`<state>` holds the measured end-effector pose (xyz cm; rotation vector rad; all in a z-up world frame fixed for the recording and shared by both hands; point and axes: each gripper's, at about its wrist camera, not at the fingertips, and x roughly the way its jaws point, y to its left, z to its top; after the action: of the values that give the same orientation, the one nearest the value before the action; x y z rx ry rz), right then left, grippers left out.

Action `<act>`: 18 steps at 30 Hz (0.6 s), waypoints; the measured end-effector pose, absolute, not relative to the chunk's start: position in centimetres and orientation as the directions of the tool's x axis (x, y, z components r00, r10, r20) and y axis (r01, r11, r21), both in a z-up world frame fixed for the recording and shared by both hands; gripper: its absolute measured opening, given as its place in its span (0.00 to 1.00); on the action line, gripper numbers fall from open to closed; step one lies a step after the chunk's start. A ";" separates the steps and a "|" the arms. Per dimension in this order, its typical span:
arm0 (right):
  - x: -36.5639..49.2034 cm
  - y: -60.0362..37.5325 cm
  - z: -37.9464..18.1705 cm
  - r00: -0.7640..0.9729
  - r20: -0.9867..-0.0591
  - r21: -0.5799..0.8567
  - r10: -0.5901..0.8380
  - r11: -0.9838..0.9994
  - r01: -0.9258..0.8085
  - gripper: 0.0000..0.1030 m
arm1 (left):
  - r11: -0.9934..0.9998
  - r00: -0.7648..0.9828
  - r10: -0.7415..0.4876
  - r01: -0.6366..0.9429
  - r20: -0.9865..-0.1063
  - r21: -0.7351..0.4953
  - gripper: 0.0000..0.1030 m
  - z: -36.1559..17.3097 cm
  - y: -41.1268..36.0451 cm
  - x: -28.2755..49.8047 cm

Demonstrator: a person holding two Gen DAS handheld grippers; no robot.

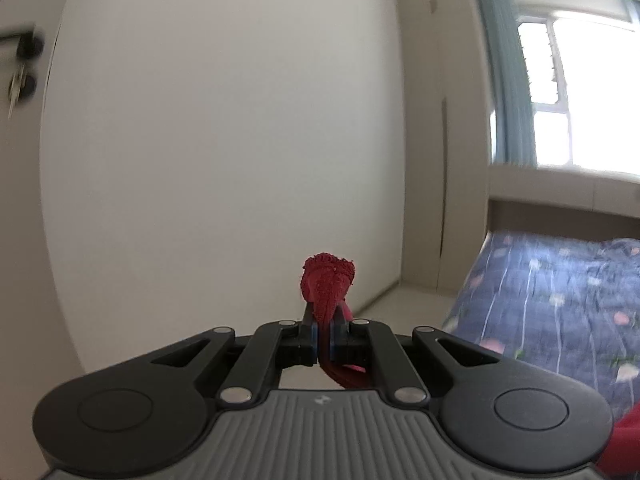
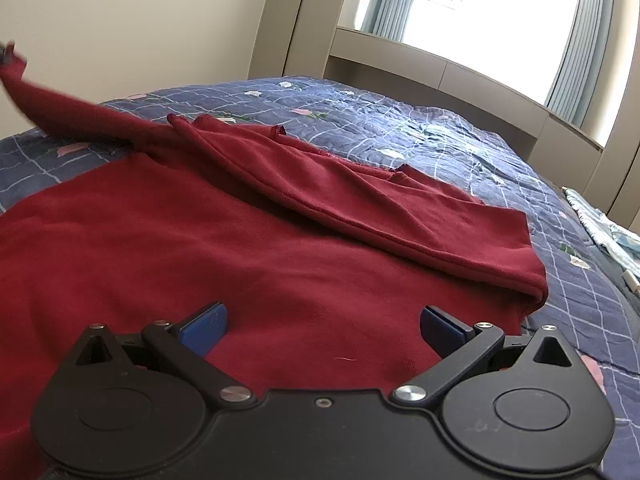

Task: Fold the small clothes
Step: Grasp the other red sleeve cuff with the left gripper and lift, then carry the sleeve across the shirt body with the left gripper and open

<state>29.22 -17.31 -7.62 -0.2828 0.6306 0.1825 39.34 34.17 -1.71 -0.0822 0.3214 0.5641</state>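
A dark red garment lies spread on a bed with a blue patterned quilt. One sleeve is folded across it toward the right; the other sleeve is lifted up and to the left. My left gripper is shut on a bunched end of the red cloth and holds it in the air, facing a white wall. My right gripper is open, its blue pads low over the garment's body, holding nothing.
A beige wardrobe stands by the wall, with a window and teal curtains behind the headboard. Another light patterned cloth lies at the bed's right edge. A door with a black handle is at far left.
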 end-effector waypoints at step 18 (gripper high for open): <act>30.0 -19.7 -4.8 0.828 -0.535 -0.048 0.167 0.973 -0.227 0.99 | 0.964 0.953 0.239 -0.255 -0.189 -0.069 0.05 0.0 26.4 40.6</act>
<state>29.97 -19.65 -4.79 -0.1111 0.5575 0.2097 40.63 26.39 0.03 -0.0932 0.1806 0.2514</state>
